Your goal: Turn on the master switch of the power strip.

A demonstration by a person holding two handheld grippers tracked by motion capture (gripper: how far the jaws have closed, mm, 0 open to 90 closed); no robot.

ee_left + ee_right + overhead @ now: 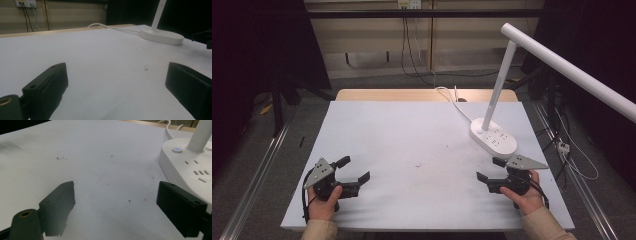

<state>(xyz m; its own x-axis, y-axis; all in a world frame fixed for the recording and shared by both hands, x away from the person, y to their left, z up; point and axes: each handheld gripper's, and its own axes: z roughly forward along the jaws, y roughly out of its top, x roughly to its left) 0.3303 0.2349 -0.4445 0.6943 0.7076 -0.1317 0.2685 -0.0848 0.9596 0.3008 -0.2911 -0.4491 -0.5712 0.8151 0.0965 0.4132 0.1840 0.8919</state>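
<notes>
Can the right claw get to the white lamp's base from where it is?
Probably yes. The right claw is open and sits just in front of the lamp base, with bare table between them and nothing in the way. It points more toward the table's middle, so it would likely need to turn a little.

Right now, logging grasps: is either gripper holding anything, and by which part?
Nothing is held: the left gripper and right gripper both stand open over the bare table.

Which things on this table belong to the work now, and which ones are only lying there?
Belonging to the work:
- left gripper, jaws open, holding nothing
- right gripper, jaws open, holding nothing
- white desk lamp, the thing nearest the right gripper

Just lying about:
- lamp's white cord
- small dark specks on the table
</notes>
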